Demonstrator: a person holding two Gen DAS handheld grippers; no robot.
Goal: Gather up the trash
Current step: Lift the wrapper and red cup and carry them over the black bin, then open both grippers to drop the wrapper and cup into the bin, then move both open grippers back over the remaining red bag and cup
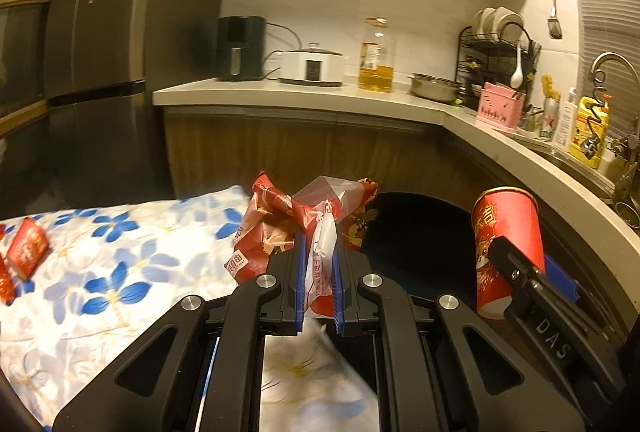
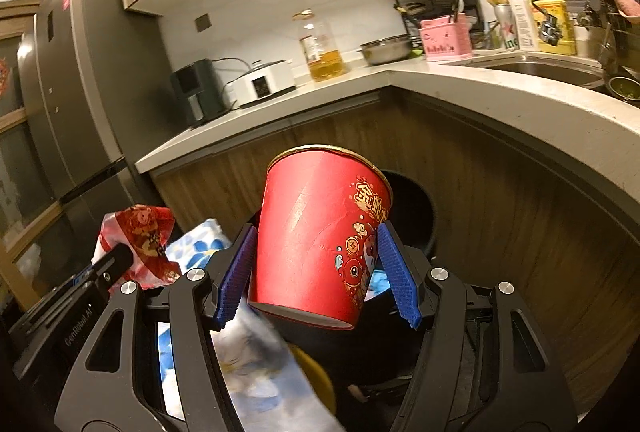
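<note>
Both tongs loaded over the black bin (image 1: 416,232).
Left tongs (image 1: 319,268) pinch a limp, crinkly wrapper bag (image 1: 308,216); right tongs (image 2: 316,268) squeeze a light, crushable red paper cup (image 2: 316,232) mid-wall.

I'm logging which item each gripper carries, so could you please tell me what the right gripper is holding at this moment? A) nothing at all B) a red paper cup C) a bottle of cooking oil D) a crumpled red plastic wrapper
B: in the right wrist view the right gripper has its blue pads against both sides of the red paper cup, while the crumpled wrapper is pinched in the left gripper.
</note>
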